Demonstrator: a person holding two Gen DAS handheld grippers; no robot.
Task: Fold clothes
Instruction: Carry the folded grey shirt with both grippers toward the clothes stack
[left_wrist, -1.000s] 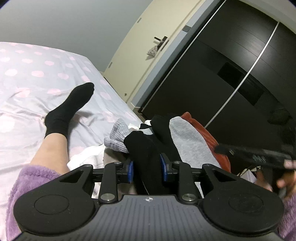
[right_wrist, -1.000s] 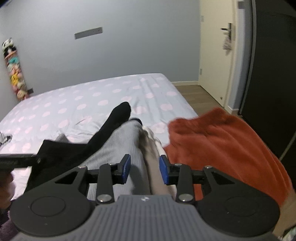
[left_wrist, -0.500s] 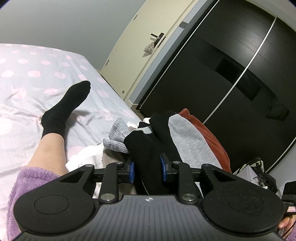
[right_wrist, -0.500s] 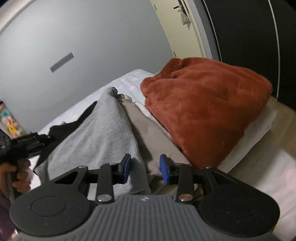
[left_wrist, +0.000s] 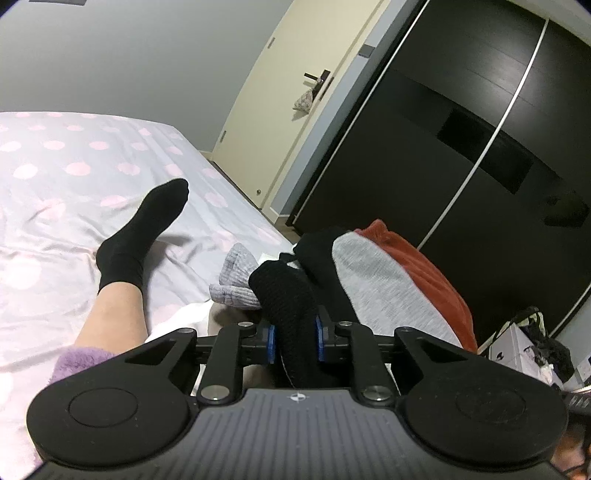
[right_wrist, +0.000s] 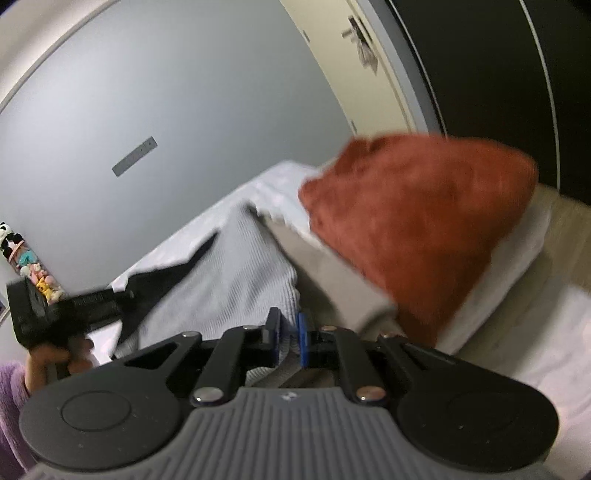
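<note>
A black knit garment (left_wrist: 288, 295) runs from the clothes pile into my left gripper (left_wrist: 295, 339). Its blue pads press on the cloth from both sides and the jaws are still closing. Beside it lies a grey ribbed garment (left_wrist: 380, 280), and a rust-orange fleece (left_wrist: 424, 266) sits behind that. In the right wrist view my right gripper (right_wrist: 289, 336) is tilted. Its jaws are closing on the near hem of the grey ribbed garment (right_wrist: 236, 273), which is pinched between the pads. The rust-orange fleece (right_wrist: 417, 229) lies just to the right, blurred.
A leg in a black sock (left_wrist: 147, 221) stretches across the pink-dotted bed sheet (left_wrist: 55, 184). Rolled grey socks (left_wrist: 236, 280) lie by the pile. A dark wardrobe (left_wrist: 461, 129) and a cream door (left_wrist: 280, 92) stand beyond. Boxes and a bag (left_wrist: 532, 343) sit on the floor at right.
The right gripper swung right, rolled over and sank to the grey garment's hem, and its jaws narrowed onto it. The left jaws tightened on the black garment.
</note>
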